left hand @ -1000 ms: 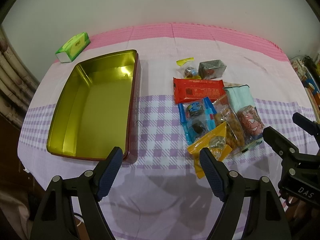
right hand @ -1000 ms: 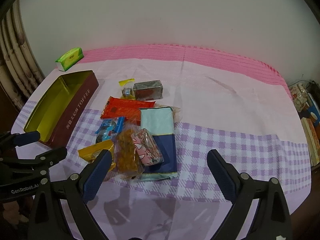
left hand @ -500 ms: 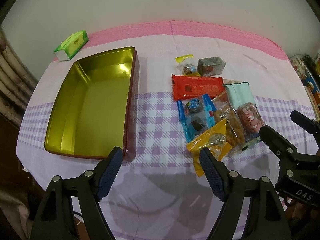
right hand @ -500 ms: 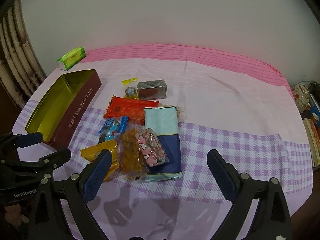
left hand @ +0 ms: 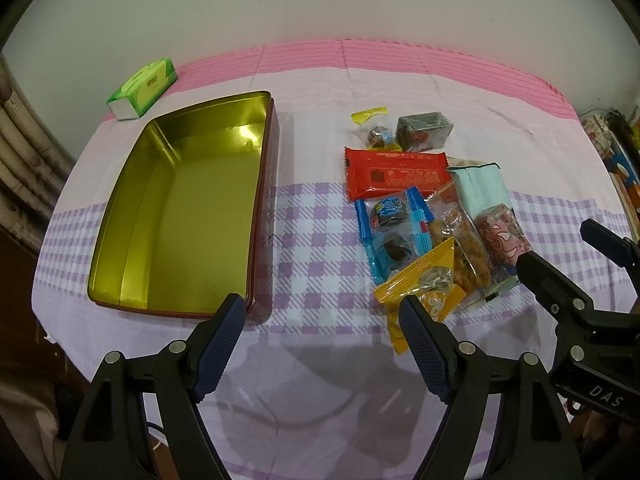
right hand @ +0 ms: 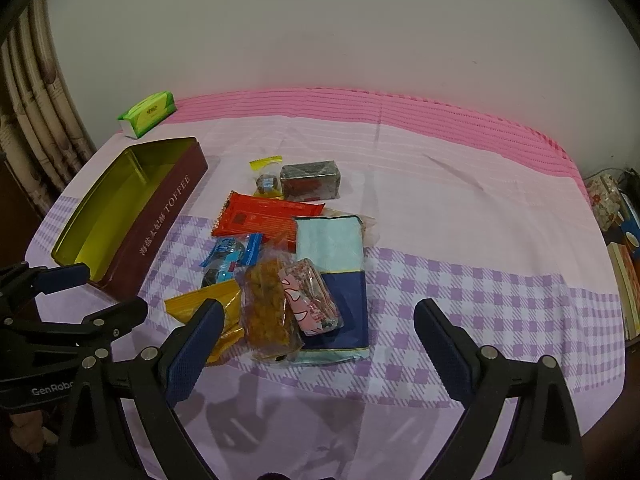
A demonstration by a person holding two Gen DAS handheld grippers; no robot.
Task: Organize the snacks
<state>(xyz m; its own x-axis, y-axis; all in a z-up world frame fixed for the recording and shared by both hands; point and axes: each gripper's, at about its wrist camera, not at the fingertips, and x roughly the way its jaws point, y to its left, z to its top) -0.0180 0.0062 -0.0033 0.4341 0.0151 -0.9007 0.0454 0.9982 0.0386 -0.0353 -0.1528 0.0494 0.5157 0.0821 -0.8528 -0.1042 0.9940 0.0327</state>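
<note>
Several light, crinkly snack packets (left hand: 424, 216) lie heaped right of the empty tin (left hand: 180, 208); both the left gripper (left hand: 320, 344) and right gripper (right hand: 316, 344) hover spread wide, empty. Pinch a slippery wrapper's sealed edge.

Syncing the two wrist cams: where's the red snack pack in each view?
Left wrist: red pack right of centre, lying flat just right of the open tin, above the blue pack.
Right wrist: red pack left of centre, right of the tin, behind the blue pack.
Shared landmark: green tissue box, far left by the wall.
</note>
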